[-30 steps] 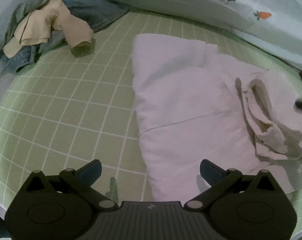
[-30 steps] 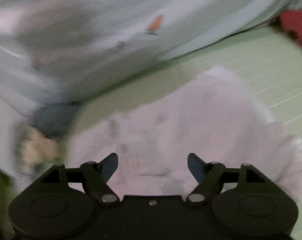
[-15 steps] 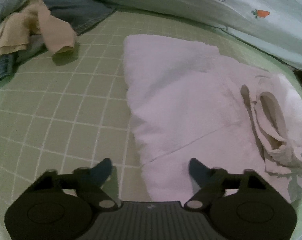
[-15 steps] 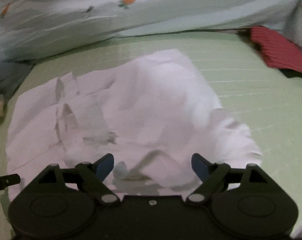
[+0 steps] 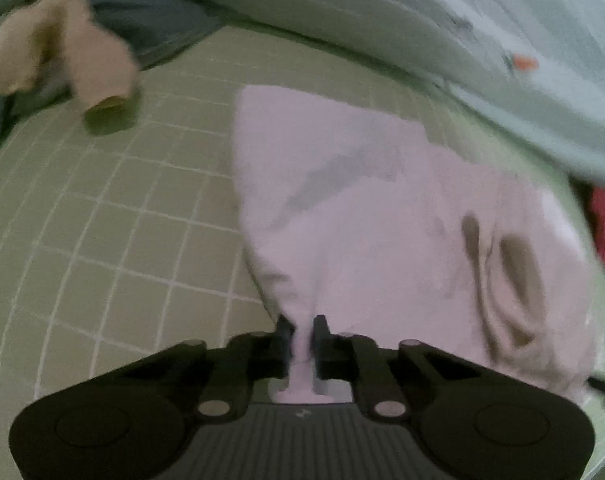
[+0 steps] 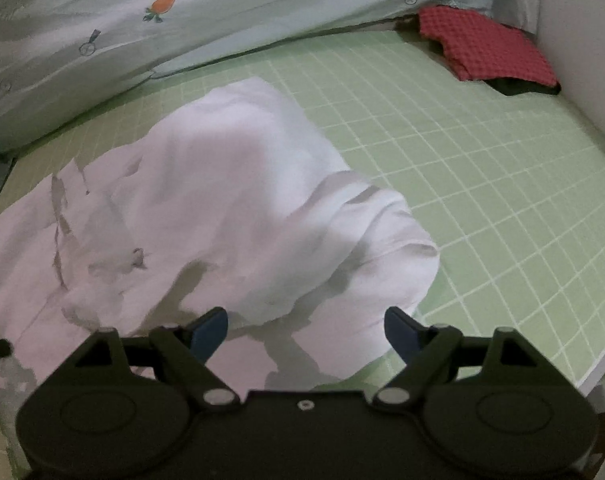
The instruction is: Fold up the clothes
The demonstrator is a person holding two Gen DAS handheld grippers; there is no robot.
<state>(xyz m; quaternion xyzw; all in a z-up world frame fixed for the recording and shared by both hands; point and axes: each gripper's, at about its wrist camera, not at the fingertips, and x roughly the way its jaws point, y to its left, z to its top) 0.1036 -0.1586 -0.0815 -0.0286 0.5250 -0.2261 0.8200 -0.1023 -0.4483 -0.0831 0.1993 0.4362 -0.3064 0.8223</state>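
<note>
Inspector A: White garment (image 5: pixel 382 216) lies spread and rumpled on the green grid-patterned sheet (image 5: pixel 102 220), below the pale quilt with the carrot print (image 6: pixel 162 0). Half a second ago the left gripper (image 5: pixel 300 332) stood wide apart just over the near edge of the cloth. Its fingers are now clamped together, with a pinch of that edge drawn up between them.

Inspector B: Confirmed. The fabric rises in a taut ridge from the sheet into the grip. What does that mean for the task?

Inspector A: My judgement is that a fold is being set up, since one edge is now secured. The garment is not yet a neat stack: its neck opening (image 5: pixel 514 272) gapes and the far side is bunched.

Inspector B: And the right gripper (image 6: pixel 306 326)?

Inspector A: Spread wide, holding nothing. It hovers low over the near right portion of the garment, fingers pointing along the cloth toward the quilt. A second ago its view was blurred and aimed at the quilt; it has since swung down and steadied.

Inspector B: Left gripper's pose?

Inspector A: Low and near the sheet, pointing across the garment. That view is blurred, so it is likely moving.

Inspector B: Other items?

Inspector A: Tan garment (image 5: pixel 82 56) lies on denim (image 5: pixel 162 28) at the far left, and a red waffle-knit cloth (image 6: pixel 486 44) sits at the far right, all well apart from the work.
</note>
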